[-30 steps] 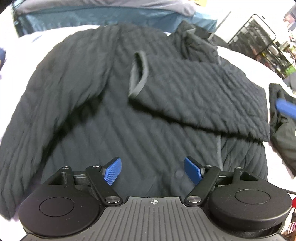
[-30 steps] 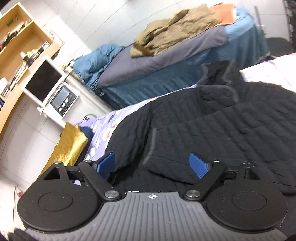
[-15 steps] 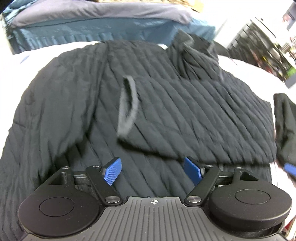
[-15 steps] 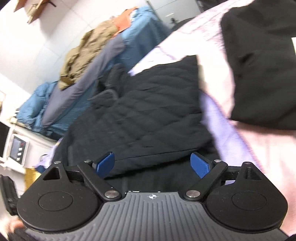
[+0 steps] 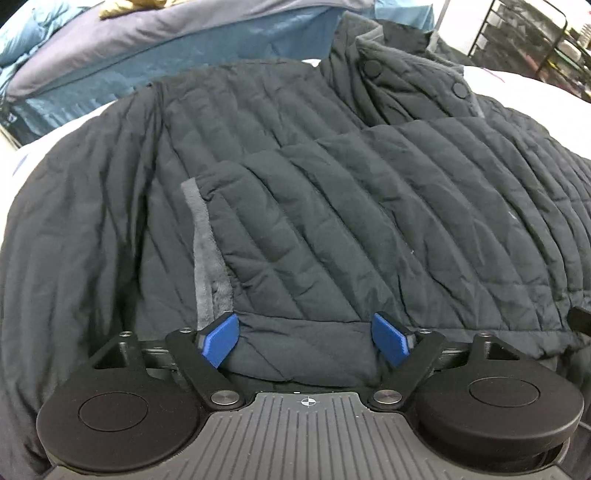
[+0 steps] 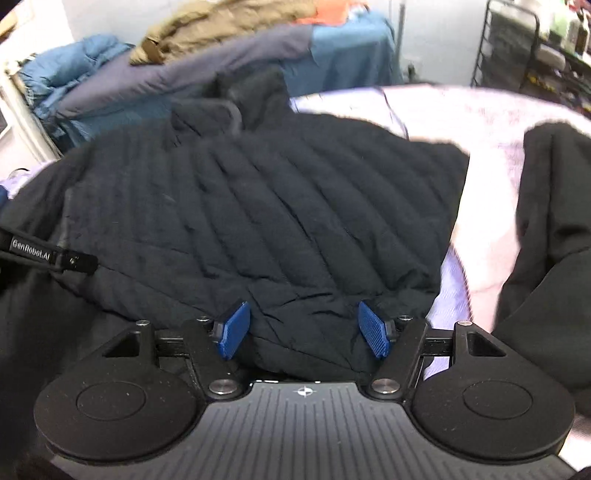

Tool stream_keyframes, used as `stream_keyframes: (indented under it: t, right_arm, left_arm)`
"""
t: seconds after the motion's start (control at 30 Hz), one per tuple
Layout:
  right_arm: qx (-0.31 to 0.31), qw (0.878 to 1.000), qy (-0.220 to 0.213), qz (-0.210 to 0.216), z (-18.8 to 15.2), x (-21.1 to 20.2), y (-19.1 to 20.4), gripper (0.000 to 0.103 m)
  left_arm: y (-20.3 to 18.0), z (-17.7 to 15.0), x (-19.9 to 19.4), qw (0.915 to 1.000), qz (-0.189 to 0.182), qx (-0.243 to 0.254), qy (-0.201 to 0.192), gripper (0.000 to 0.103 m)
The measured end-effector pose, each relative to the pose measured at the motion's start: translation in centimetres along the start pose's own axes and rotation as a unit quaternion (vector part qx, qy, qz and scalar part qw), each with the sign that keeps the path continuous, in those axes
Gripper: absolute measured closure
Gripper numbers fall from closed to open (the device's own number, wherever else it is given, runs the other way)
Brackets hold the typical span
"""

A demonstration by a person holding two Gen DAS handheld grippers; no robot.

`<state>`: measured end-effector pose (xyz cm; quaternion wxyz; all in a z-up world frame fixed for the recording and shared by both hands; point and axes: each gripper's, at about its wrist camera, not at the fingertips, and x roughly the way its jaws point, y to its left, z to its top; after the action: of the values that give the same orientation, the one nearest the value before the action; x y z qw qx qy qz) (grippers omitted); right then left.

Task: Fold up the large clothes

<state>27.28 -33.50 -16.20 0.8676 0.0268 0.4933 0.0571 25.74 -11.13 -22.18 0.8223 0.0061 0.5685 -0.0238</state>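
Quilting in dark diagonal rows fills most of both frames: the black puffer jacket lies spread on a pale lilac-pink bedsheet, collar toward the top of each picture. In the left wrist view a sleeve is folded across the body, its grey fleece-lined cuff standing left of centre; two round snap buttons show on the collar at upper centre.

The left gripper sits at the bottom centre of its frame with jaws spread wide, and a fold of the jacket's lower edge lies between the blue pads without being pinched. The right gripper is likewise wide apart at the bottom centre of its frame, a bulge of jacket fabric between its pads, not clamped.

At the left edge of the right wrist view a black strap-like part carries white lettering that reads "GenRobot.AI". No other writing is legible.

A second black garment lies on the sheet at the right of that frame, apart from the jacket. Behind, in the upper part, a blue and grey bed holds an olive coat; a black wire rack stands upper right.
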Motion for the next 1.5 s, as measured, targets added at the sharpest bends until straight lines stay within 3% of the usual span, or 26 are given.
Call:
stream_keyframes:
  t: [0.3,0.47,0.6,0.73,0.83,1.0,1.1,1.33,1.4,1.5]
  right_arm:
    - [-0.003,0.999,0.031,-0.024,0.6,2.0,0.6,0.022]
    - [0.055,0.998,0.012,-0.012,0.6,-0.7,0.5,0.016]
    - [0.075,0.997,0.004,0.014,-0.1,-3.4,0.6,0.013]
    - [0.049,0.998,-0.001,0.037,-0.3,-5.9,1.9,0.009]
    - [0.031,0.998,0.001,0.056,-0.1,-7.1,3.4,0.009]
    - [0.001,0.995,0.004,0.096,-0.2,-7.7,7.3,0.009]
    - [-0.018,0.993,0.016,0.118,-0.2,-7.6,10.2,0.009]
    - [-0.107,0.982,0.016,0.155,-1.3,-8.8,15.6,0.009]
    - [-0.131,0.98,0.012,0.152,-1.8,-9.3,16.3,0.009]
    - [-0.146,0.979,0.009,0.144,-2.5,-10.0,16.4,0.009]
  left_arm:
    - [0.5,-0.2,-1.0,0.9998,-0.018,-0.008,-0.004,0.0]
    - [3.6,-3.7,-5.3,0.9962,-0.052,-0.057,-0.039,0.0]
    - [8.1,-7.9,-8.4,0.9897,-0.045,-0.124,-0.055,0.0]
    - [14.0,-13.1,-11.4,0.9761,-0.015,-0.206,-0.068,0.0]
    - [18.6,-17.0,-13.9,0.9574,0.01,-0.275,-0.086,0.0]
    - [25.2,-23.5,-16.0,0.9047,0.028,-0.41,-0.112,0.0]
    - [27.4,-25.7,-15.6,0.8829,0.037,-0.455,-0.109,0.0]
    - [29.9,-25.0,-11.6,0.8682,-0.014,-0.487,-0.095,0.0]
    - [29.7,-24.7,-11.5,0.8692,-0.011,-0.484,-0.102,0.0]
    - [29.4,-22.8,-12.6,0.8793,0.006,-0.456,-0.137,0.003]
